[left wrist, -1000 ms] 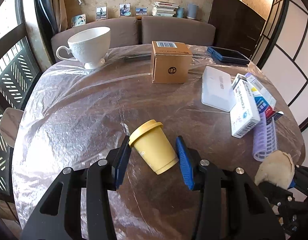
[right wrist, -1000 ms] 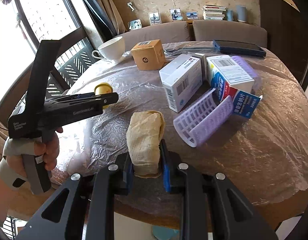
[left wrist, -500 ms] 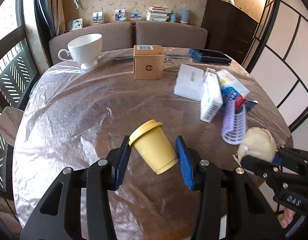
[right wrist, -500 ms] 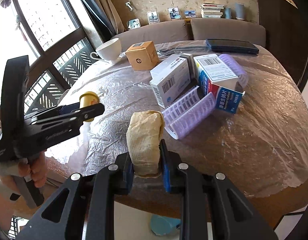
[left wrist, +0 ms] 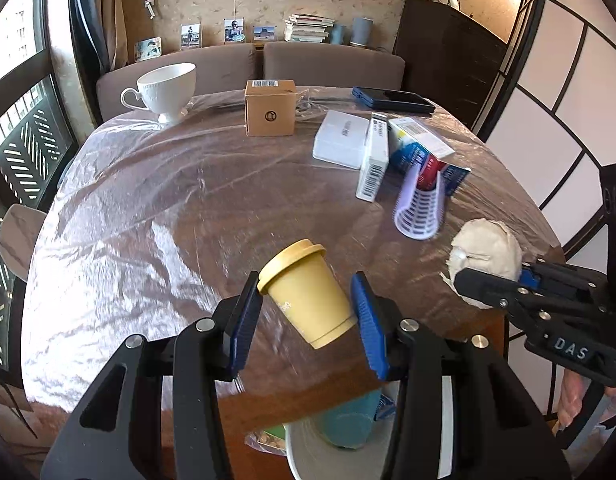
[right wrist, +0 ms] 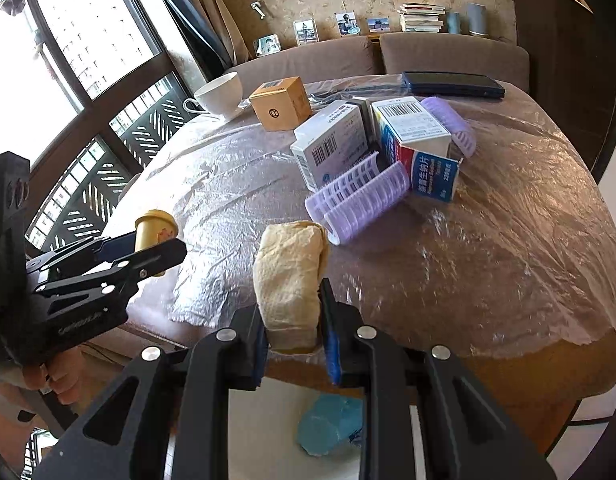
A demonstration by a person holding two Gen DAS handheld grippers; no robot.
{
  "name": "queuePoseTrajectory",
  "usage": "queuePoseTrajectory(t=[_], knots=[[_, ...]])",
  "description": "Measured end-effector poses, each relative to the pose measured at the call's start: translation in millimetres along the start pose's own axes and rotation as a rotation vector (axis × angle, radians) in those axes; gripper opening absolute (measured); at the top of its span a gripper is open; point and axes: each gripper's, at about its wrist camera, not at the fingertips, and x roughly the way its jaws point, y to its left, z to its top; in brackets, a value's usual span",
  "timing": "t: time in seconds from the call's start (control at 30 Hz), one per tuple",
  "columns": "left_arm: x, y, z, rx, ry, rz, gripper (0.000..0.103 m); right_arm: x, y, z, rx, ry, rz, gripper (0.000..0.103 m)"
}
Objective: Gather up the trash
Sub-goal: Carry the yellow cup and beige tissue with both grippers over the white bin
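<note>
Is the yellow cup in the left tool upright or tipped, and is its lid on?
Tipped, lid on. The yellow cup leans between the left tool pads, its lidded top angled up-left and its base down-right, clear of the table.

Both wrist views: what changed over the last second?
Both grippers drew back toward the near table edge: the table shrank in both views, and a white bin with blue trash appeared below the left gripper. Unchanged: left clamped on the yellow cup, right gripper on the crumpled tissue; boxes, rollers and teacup unmoved.
</note>
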Motion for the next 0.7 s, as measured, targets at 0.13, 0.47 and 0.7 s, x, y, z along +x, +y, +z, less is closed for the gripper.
queuePoseTrajectory(t=[0.13, 0.47, 0.7], knots=[[-7, -6, -8, 0.004, -0.003, -0.001, 0.047, -6, -1, -6, 0.003, 0.001, 0.002, 0.023], [-22, -25, -26, 0.016, -0.002, -0.026, 0.047, -23, -3, -25, 0.006, 0.010, -0.006, 0.023], [-26, -38, -43, 0.042, 0.027, -0.044, 0.047, -34, -6, -42, 0.003, 0.029, -0.008, 0.023]])
